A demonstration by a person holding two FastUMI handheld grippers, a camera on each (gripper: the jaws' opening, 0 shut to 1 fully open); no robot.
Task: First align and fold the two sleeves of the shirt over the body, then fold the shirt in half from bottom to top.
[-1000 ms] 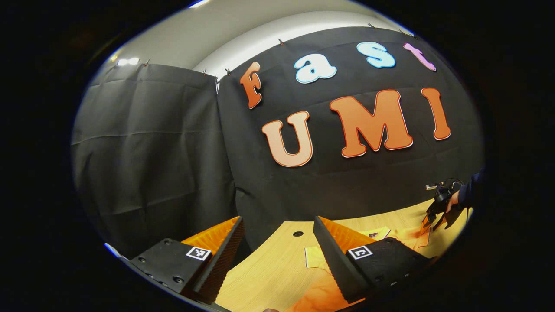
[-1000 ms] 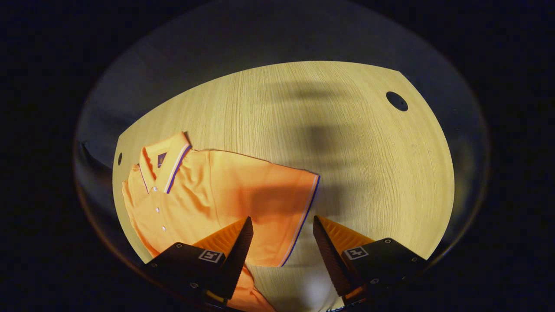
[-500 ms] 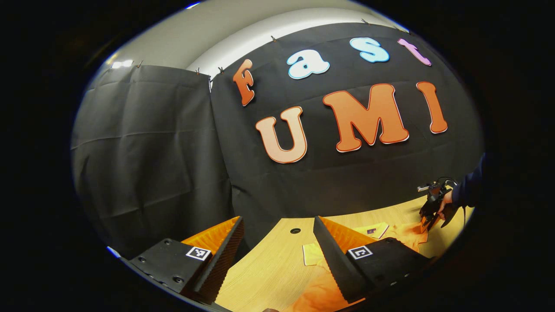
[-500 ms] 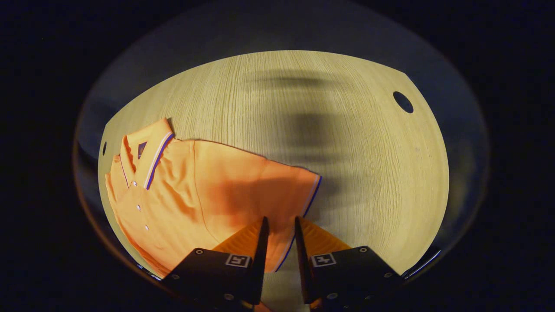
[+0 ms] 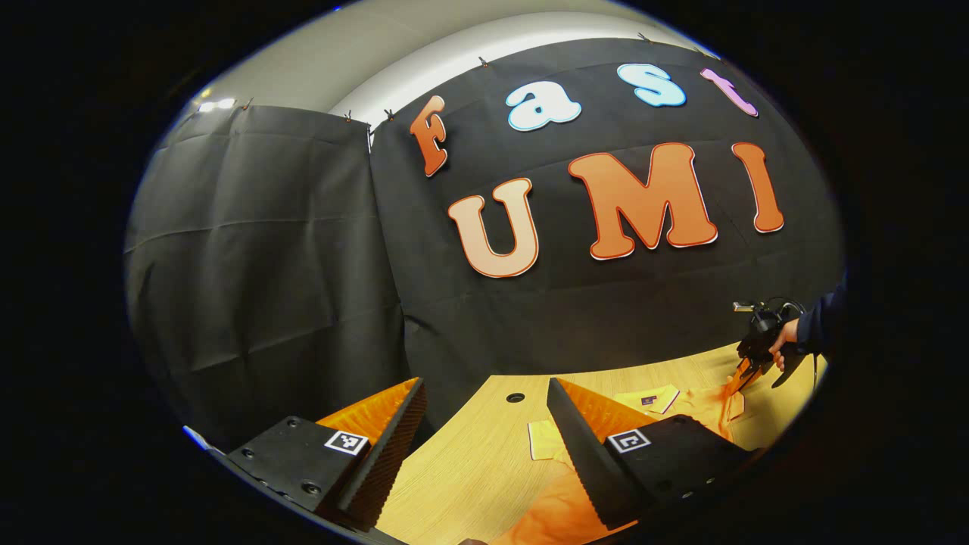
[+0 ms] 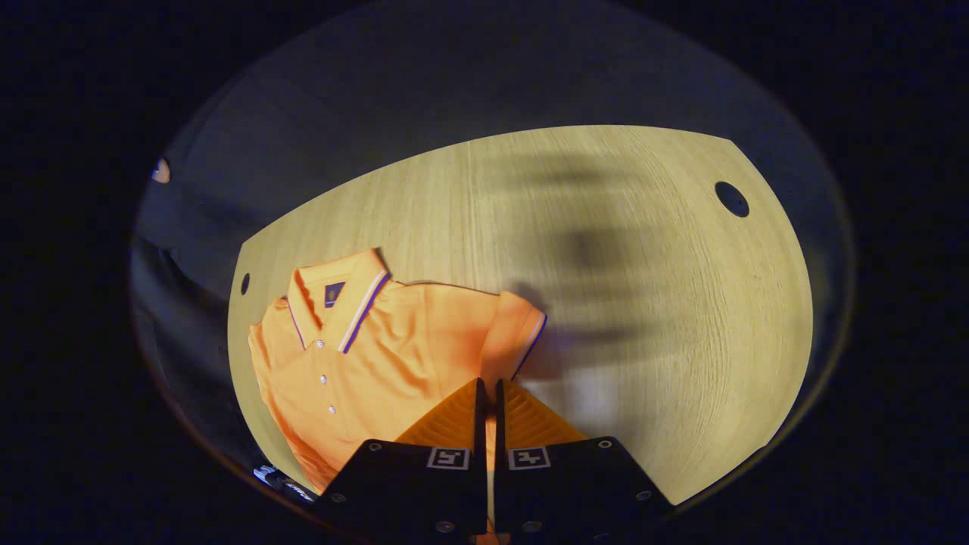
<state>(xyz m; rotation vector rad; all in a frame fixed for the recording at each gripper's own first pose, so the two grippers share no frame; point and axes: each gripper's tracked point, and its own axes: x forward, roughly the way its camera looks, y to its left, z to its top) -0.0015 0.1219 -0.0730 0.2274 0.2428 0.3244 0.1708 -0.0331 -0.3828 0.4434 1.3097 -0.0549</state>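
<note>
Wooden table (image 6: 606,318), shirt (image 6: 378,356) collar far-left; right gripper (image 6: 488,397) pinching sleeve (image 6: 515,341), left gripper (image 5: 484,393) agape.

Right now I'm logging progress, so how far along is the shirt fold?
Nothing is folded yet. The right gripper is shut on the sleeve of the orange shirt, lifting it off the table. The left gripper is open beside the shirt. Both sleeve folds and the bottom-to-top fold remain.
</note>
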